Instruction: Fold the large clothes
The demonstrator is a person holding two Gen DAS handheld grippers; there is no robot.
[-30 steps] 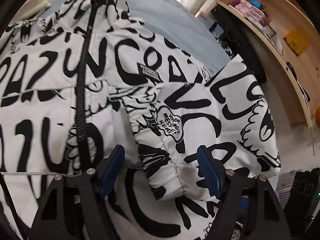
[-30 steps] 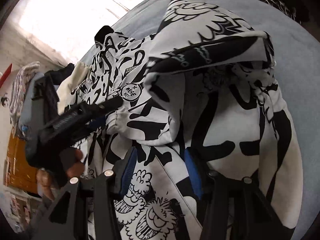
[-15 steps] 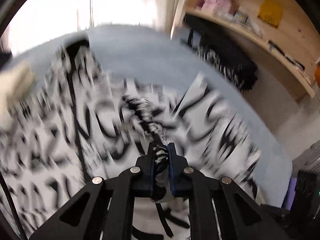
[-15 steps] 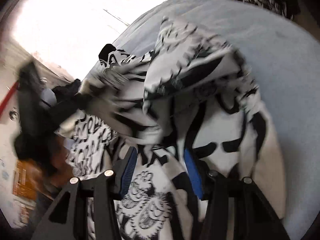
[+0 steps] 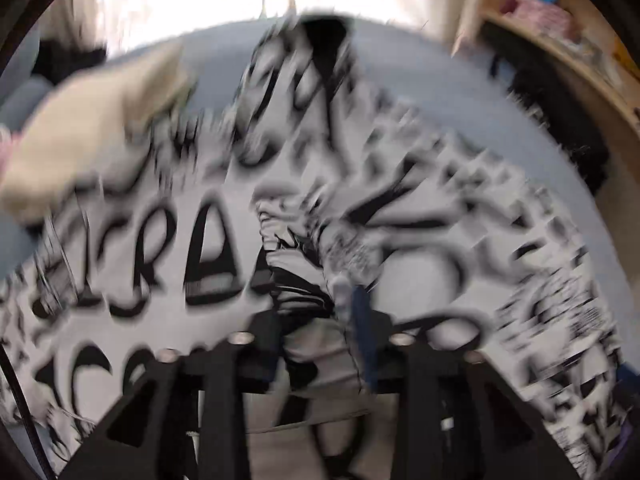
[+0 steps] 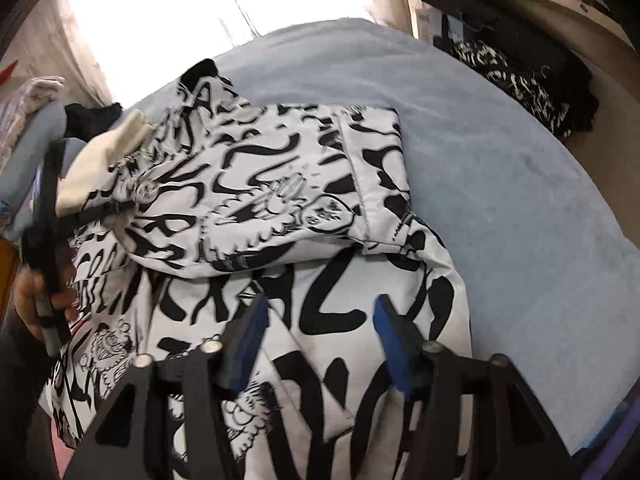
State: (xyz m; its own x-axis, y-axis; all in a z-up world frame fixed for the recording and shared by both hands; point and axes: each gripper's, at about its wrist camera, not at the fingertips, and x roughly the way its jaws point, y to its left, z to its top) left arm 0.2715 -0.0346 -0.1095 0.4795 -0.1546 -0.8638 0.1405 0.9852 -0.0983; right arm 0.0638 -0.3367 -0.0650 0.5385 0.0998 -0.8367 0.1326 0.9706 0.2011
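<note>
Left wrist: blurred, left gripper opening, jacket cuff fabric between jaws on the blue bed.
Right wrist: right gripper opening, empty over jacket, sleeve folded across; let the cuff drop flat before smoothing.

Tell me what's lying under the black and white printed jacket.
The jacket lies on a light blue blanket, which shows bare past its right and far edges. A cream cloth pokes out at its far left corner. Whatever sits beneath the jacket's middle is covered.
</note>
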